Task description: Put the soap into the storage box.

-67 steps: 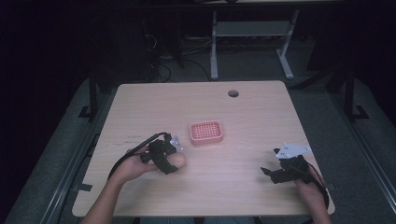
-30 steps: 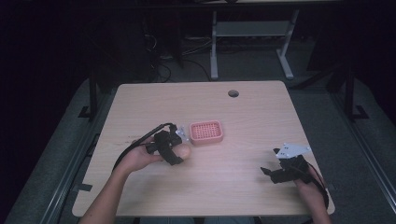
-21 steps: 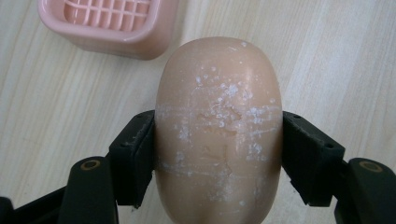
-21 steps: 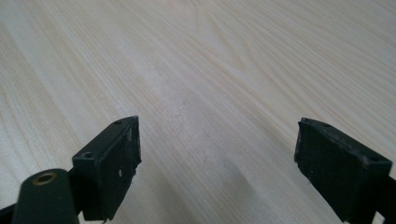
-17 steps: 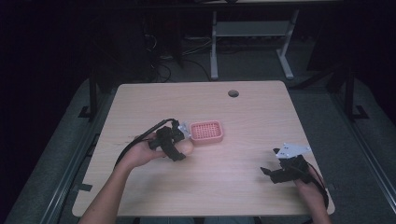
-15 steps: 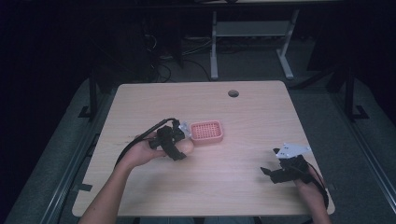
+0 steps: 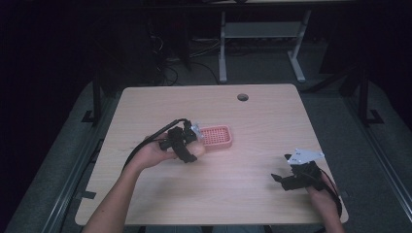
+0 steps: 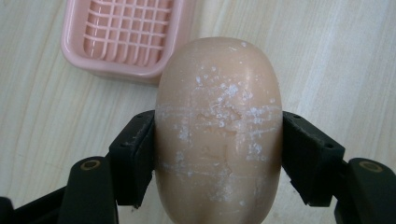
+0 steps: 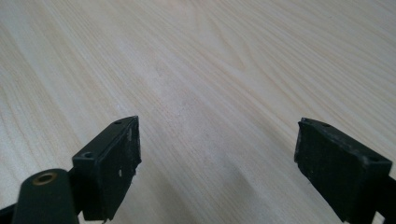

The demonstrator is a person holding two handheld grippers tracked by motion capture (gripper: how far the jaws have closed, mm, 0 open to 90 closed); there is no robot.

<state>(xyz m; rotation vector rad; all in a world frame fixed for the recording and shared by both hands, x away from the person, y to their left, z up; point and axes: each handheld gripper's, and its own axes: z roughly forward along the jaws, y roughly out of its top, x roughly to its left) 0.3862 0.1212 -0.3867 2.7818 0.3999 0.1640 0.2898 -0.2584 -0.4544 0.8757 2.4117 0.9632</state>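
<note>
A beige oval bar of soap [image 8: 218, 130] with white flecks is clamped between the jaws of my left gripper [image 8: 217, 154], lifted just above the wood. In the high view the left gripper [image 7: 187, 145] hovers at the near left corner of a pink slatted soap dish [image 7: 216, 136], with the soap [image 7: 198, 149] showing at its tip. The soap dish [image 8: 123, 39] lies just beyond the soap, up and to the left in the left gripper view. My right gripper [image 9: 217, 154] stands open over bare tabletop; in the high view the right gripper [image 7: 291, 178] rests near the front right corner.
The wooden table [image 7: 252, 116] has a round cable hole [image 7: 242, 97] near its far edge. A black cable [image 7: 145, 143] trails back from the left gripper along the forearm. Beyond the table stand dark floor and a white desk frame [image 7: 262, 34].
My left gripper has carried the soap up and to the right, from the front left of the table to the soap dish's near corner. The right gripper has stayed put.
</note>
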